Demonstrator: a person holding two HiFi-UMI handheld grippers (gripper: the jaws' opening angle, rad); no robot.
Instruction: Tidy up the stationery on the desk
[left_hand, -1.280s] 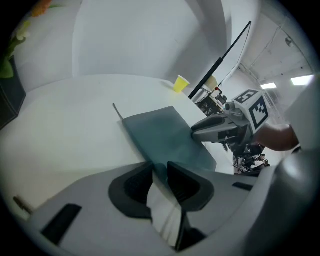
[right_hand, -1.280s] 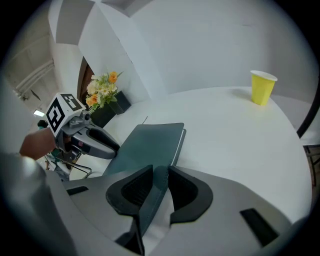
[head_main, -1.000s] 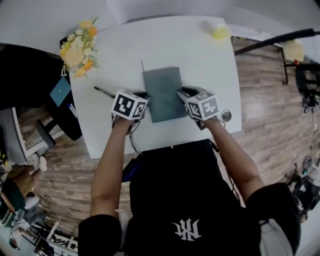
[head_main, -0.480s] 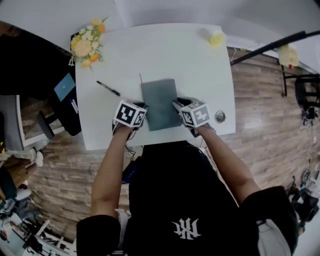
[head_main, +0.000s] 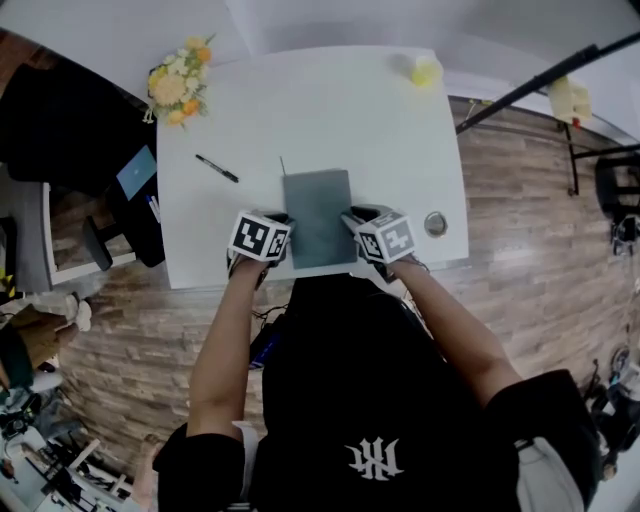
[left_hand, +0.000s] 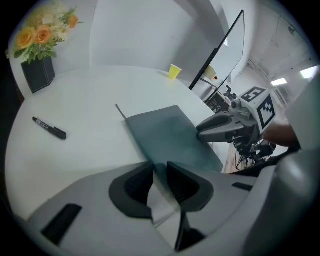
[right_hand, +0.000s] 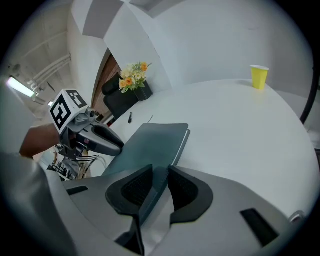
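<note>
- The bouquet (head_main: 178, 85) stood at the counter's (head_main: 330, 110) far left corner, and the black pen (head_main: 217, 168) lay loose on the left side, not yet handled.
- The pen was farther from the left gripper (left_hand: 159, 182) than a second earlier, since both grippers had drawn back toward the person.
- The left gripper's fingers were closed narrowly on the left edge of the dark grey notebook (head_main: 319, 218).
- The notebook had travelled with them and sat close to the counter's near edge, squarer to it than before. Judging by this, it was being repositioned, not yet put away.
- The right gripper (right_hand: 160, 187) pinched the notebook's right edge, fingers nearly together on the cover.
- A small round metal object (head_main: 435, 223) lay just right of that gripper, and a yellow cup (head_main: 424, 71) stood at the far right.
</note>
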